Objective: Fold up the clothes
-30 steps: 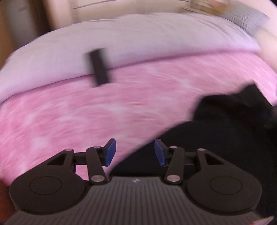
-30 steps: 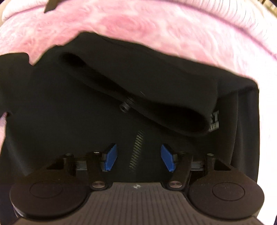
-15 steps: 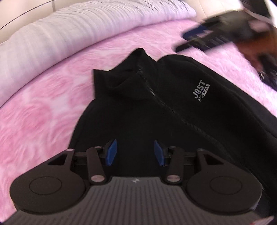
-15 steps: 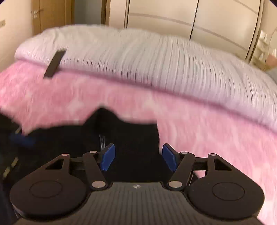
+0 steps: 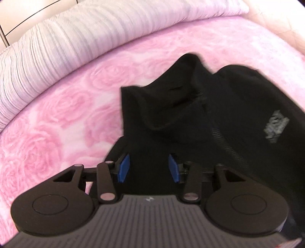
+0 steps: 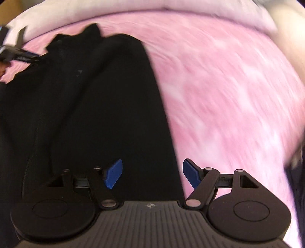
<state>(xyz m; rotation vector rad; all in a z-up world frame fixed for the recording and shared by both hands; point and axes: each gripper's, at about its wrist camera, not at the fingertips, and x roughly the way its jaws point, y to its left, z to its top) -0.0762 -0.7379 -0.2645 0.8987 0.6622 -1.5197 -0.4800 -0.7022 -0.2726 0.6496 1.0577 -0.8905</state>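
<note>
A black zip-up jacket lies spread on a pink rose-patterned bedspread, collar pointing away and a grey logo on its chest. My left gripper hovers open over the jacket's left shoulder area, nothing between its blue pads. In the right wrist view the same jacket fills the left half. My right gripper is open above the jacket's right edge, one pad over black cloth and the other over the pink bedspread. The left gripper shows blurred at the far left.
A white ribbed pillow or duvet roll runs along the far side of the bed. Pale cupboard doors stand behind it. A dark blurred shape sits at the right edge of the right wrist view.
Both grippers stayed open. The left one moved closer to the jacket's collar. The right one swung down from facing the pillow to hover over the jacket's right edge.
</note>
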